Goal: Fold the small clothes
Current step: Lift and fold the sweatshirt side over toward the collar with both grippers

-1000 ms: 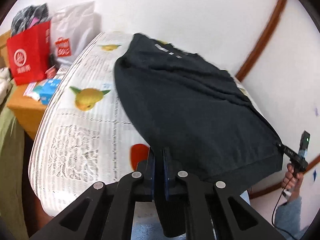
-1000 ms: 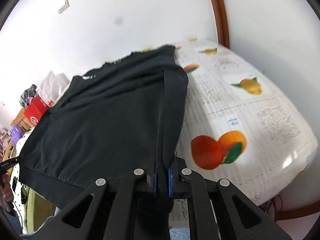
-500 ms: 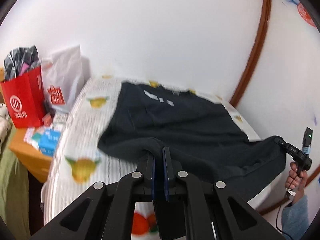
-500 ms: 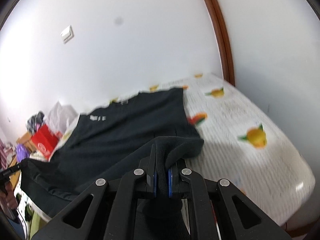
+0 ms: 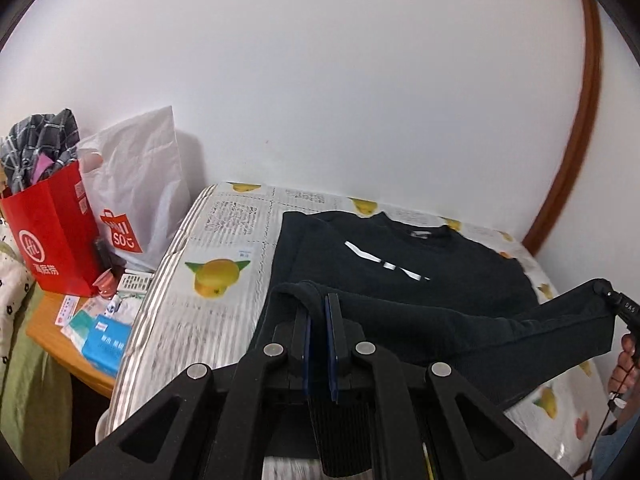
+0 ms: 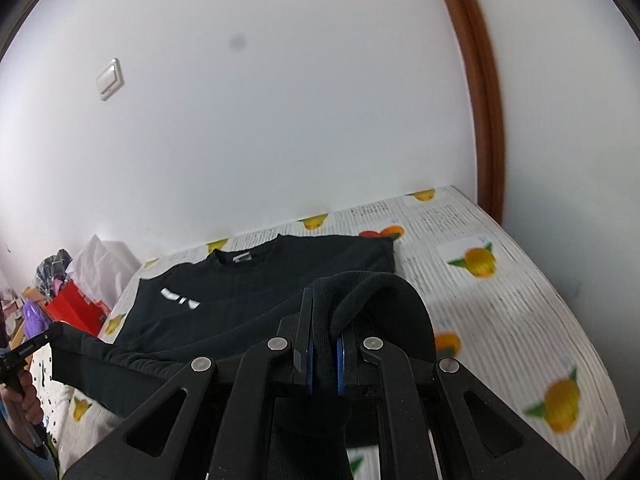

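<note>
Through the left wrist camera, the left gripper (image 5: 320,328) is clamped on a hem corner of the black sweatshirt (image 5: 400,264); the garment's chest and collar lie flat on the fruit-print mattress (image 5: 224,248), while the hem hangs lifted and stretched across to the right gripper (image 5: 612,300) at the far edge; a red bag (image 5: 48,240) and a white bag (image 5: 140,192) stand on the bedside table (image 5: 60,336).

Through the right wrist camera, the right gripper (image 6: 322,354) is closed on the other hem corner, thick ribbed cloth bunched over its fingers (image 6: 302,344); the sweatshirt (image 6: 248,288) spreads away toward the wall; the left gripper (image 6: 36,344) shows at the left edge, pinching cloth too.

The fabric looks soft, fairly heavy and limp, so it would sag between holds; the ribbed hem corners seem the surest places to grip.
</note>
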`<state>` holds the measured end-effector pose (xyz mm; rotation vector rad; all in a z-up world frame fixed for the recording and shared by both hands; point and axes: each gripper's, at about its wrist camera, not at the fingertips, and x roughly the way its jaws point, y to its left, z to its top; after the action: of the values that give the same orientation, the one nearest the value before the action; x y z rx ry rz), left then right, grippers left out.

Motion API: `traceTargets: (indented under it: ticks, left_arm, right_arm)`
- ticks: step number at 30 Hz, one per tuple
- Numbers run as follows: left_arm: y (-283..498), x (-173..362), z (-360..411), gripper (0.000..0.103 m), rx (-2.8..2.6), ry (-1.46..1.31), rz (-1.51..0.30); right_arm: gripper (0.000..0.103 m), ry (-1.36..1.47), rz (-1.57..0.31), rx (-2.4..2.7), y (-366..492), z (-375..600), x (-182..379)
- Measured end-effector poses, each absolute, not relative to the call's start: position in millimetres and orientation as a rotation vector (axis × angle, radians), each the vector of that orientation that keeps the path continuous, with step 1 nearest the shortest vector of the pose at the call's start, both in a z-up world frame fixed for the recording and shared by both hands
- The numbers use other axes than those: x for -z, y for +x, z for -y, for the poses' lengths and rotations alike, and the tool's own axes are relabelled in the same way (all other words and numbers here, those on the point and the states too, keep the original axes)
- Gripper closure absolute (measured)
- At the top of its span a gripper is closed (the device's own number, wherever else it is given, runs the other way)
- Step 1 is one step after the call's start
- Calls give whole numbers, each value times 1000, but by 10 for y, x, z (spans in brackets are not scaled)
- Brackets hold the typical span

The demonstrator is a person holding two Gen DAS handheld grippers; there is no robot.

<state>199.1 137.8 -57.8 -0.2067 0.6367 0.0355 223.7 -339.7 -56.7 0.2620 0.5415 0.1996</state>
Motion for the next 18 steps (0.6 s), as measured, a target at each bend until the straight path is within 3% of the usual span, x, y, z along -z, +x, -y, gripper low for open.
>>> traceTargets:
  ticks: [18]
  left_arm:
    - [2800,1268,-1392,95,-102,-141,-801]
  right_arm:
    - [95,139,-781,-55,3452,3153,1508]
